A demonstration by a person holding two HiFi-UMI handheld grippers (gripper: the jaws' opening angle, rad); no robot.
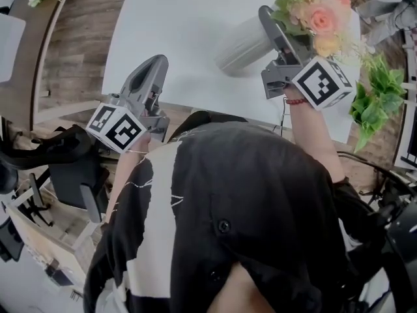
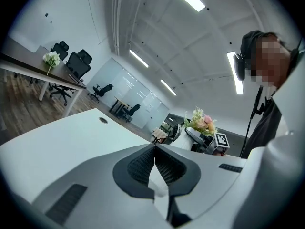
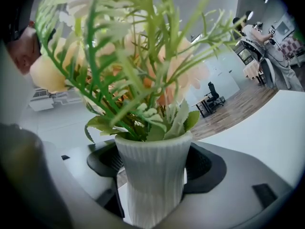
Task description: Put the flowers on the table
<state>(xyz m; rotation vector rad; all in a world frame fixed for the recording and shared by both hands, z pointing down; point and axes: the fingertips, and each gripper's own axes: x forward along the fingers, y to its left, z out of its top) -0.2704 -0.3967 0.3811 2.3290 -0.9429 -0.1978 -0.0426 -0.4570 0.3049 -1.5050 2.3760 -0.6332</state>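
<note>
Item: flowers (image 1: 320, 17), pink and peach blooms among green fern sprays, set in a white vase (image 3: 152, 175) that is ribbed, matt and slightly waisted.
Location: over the right part of the white surface (image 1: 182, 18); I cannot tell whether it touches.
My right claw (image 1: 266, 25) pinches the vase between textured black pads (image 3: 202, 168).
My left claw (image 2: 155, 162) is pressed together, empty.
Each cube (image 1: 321, 82) carries black-and-white square markers.

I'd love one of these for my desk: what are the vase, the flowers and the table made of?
The vase looks like matte white ceramic or plastic, finely ribbed; I can't tell which. The flowers are likely artificial, since the leaves look stiff, uniform and plastic. The table has a smooth, plain white top, probably laminate.
</note>
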